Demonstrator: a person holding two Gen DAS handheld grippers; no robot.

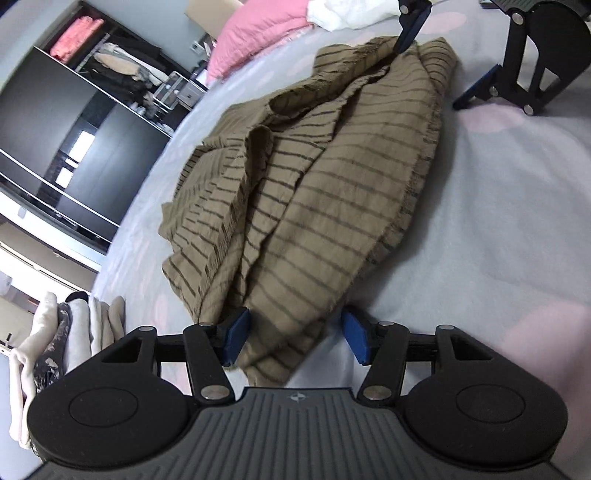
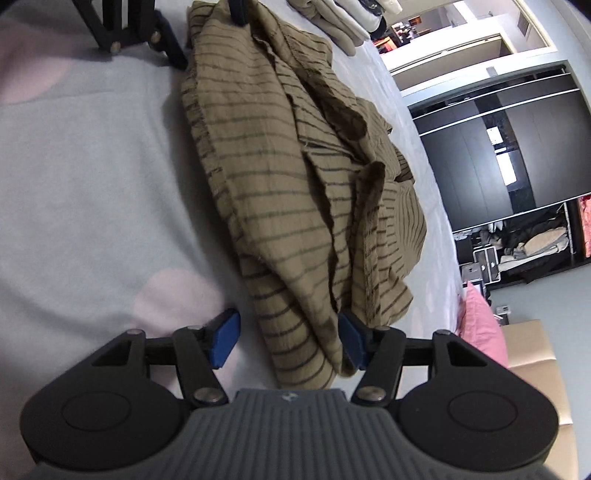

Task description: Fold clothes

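Observation:
A crumpled olive-brown shirt with thin dark stripes point(image 1: 314, 192) point(image 2: 295, 177) lies lengthwise on the pale bed sheet point(image 1: 498, 229) between my two grippers. In the left wrist view my left gripper point(image 1: 295, 338) stands open around the shirt's near end. Its left blue pad point(image 1: 236, 336) touches the cloth, and the right pad sits apart on the sheet. The right gripper point(image 1: 428, 75) straddles the far end. In the right wrist view the right gripper point(image 2: 288, 341) is open over its own end, with cloth against the right pad point(image 2: 352, 343) only. The left gripper point(image 2: 212, 44) shows at the top.
A pink pillow point(image 1: 258, 29) and white cloth point(image 1: 343, 13) lie beyond the shirt. A stack of folded pale clothes point(image 1: 55, 350) point(image 2: 340, 26) sits at the bed's other end. A dark wardrobe point(image 1: 74, 147) and a cardboard box point(image 2: 535, 350) stand beside the bed.

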